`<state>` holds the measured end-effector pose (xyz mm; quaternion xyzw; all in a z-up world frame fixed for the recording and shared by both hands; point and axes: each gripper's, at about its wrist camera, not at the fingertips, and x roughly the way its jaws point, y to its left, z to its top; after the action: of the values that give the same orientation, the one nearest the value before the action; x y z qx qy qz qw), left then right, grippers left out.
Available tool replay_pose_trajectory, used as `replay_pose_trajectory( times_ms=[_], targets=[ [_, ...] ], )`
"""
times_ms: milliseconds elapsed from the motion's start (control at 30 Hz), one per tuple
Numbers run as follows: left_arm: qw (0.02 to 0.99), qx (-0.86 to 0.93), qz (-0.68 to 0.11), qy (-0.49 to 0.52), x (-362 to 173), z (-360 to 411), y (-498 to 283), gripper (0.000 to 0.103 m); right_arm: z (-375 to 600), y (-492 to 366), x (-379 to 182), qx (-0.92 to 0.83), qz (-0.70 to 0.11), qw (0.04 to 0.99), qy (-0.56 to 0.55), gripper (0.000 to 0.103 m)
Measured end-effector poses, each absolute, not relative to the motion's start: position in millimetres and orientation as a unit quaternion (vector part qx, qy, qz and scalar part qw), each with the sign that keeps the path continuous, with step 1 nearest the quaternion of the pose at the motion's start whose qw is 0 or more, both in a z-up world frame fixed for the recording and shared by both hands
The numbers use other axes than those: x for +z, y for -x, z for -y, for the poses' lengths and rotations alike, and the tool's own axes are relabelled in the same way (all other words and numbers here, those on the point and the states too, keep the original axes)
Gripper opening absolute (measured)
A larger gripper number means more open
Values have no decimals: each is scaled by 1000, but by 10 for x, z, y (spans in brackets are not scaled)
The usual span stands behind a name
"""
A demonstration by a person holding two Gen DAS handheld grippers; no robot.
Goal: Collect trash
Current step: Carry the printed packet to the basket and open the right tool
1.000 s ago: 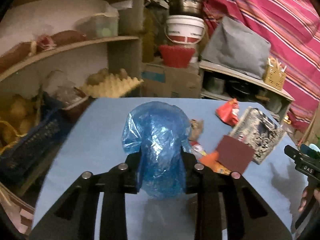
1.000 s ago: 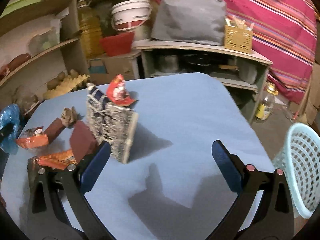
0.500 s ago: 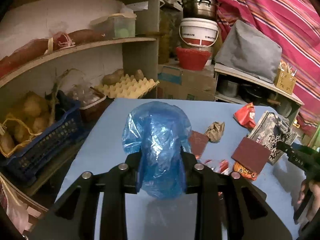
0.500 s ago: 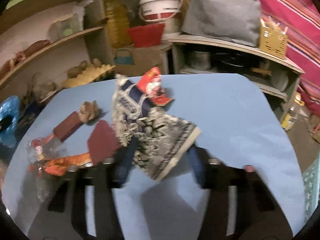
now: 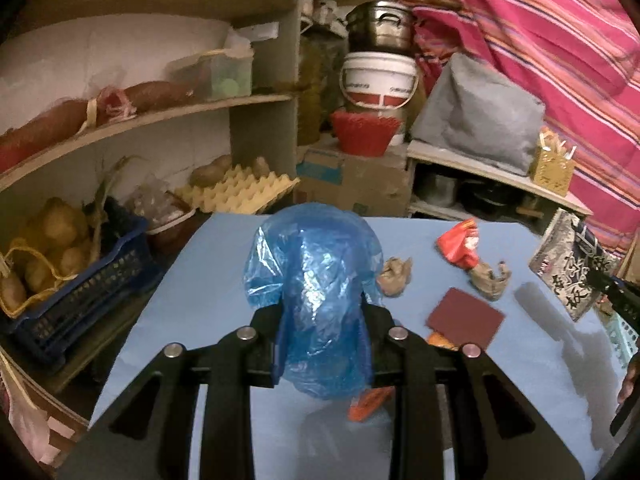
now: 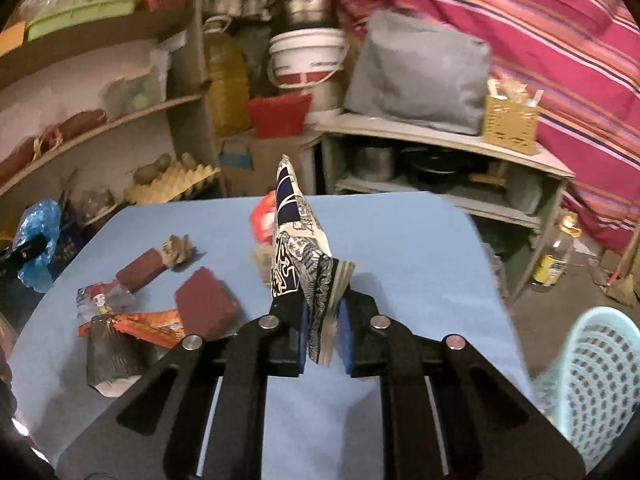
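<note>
Left gripper [image 5: 322,320] grips blue bag [image 5: 316,280]; right gripper [image 6: 323,332], jaws closing, clamps patterned packet [image 6: 298,248] (held upright).

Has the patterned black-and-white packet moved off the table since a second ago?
Yes. The patterned packet stood on the blue table beside the maroon card; now it is lifted clear, between the closing jaws of the right gripper.
</note>
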<state>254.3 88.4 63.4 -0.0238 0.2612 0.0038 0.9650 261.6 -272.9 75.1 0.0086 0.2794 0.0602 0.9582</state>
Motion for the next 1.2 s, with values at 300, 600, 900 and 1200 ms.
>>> replay_pose_trajectory(
  times_ms=[300, 600, 900, 1200],
  targets=[
    [968, -52, -244, 21, 770, -240, -2478, 28, 3879, -2061, 928, -22, -265, 963, -51, 14],
    [961, -108, -253, 9, 689, 556, -2476, 28, 4846, -1557, 828, -121, -281, 951, -43, 14],
    [944, -180, -275, -16, 575, 1460, -2402, 28, 5420, -1409, 598, -148, -317, 934, -72, 14],
    [934, -213, -287, -15, 518, 2038, -2381, 28, 5604, -1393, 535, -147, -327, 929, -90, 14]
  ],
)
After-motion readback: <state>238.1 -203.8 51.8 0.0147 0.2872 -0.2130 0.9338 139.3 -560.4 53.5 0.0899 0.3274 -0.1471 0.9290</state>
